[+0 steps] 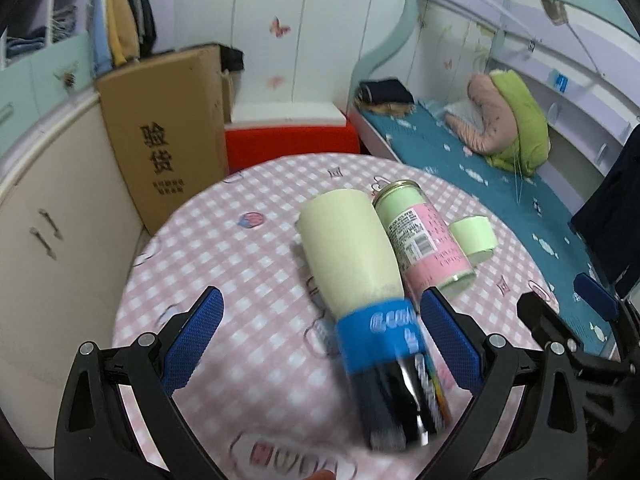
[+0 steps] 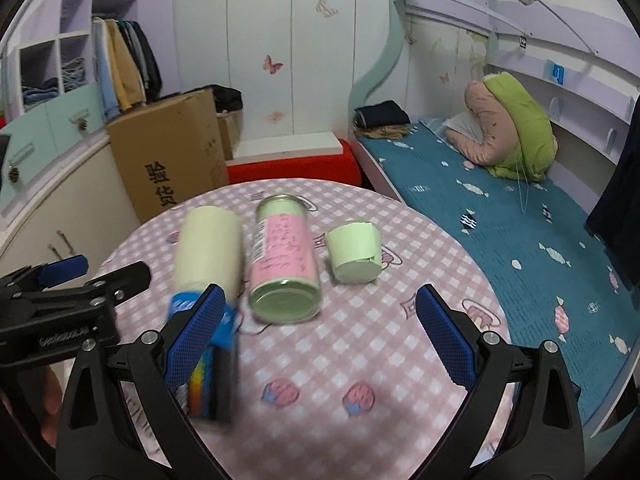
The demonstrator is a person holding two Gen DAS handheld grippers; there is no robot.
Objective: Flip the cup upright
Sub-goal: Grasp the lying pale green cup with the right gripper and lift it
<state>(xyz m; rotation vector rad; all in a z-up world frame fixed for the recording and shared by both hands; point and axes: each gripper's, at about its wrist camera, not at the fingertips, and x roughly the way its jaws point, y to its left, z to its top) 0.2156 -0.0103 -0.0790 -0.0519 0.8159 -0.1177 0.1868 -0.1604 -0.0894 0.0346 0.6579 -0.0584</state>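
Note:
Three containers lie on their sides on a round table with a pink checked cloth [image 1: 224,248] [image 2: 360,360]. A tall cream tumbler with a blue band and dark end [image 1: 352,256] [image 2: 208,252] lies at the left. Beside it lies a green and pink can [image 1: 420,236] [image 2: 280,256]. A small pale green cup [image 1: 474,238] [image 2: 354,250] lies at the right. My left gripper [image 1: 320,344] is open, its jaws astride the tumbler's blue band. My right gripper [image 2: 320,344] is open above the table, just in front of the can.
A cardboard box [image 1: 160,128] stands behind the table at the left, by a cream cabinet [image 1: 48,216]. A red and white box [image 1: 288,132] sits behind. A bed with a blue cover [image 1: 500,200] runs along the right side.

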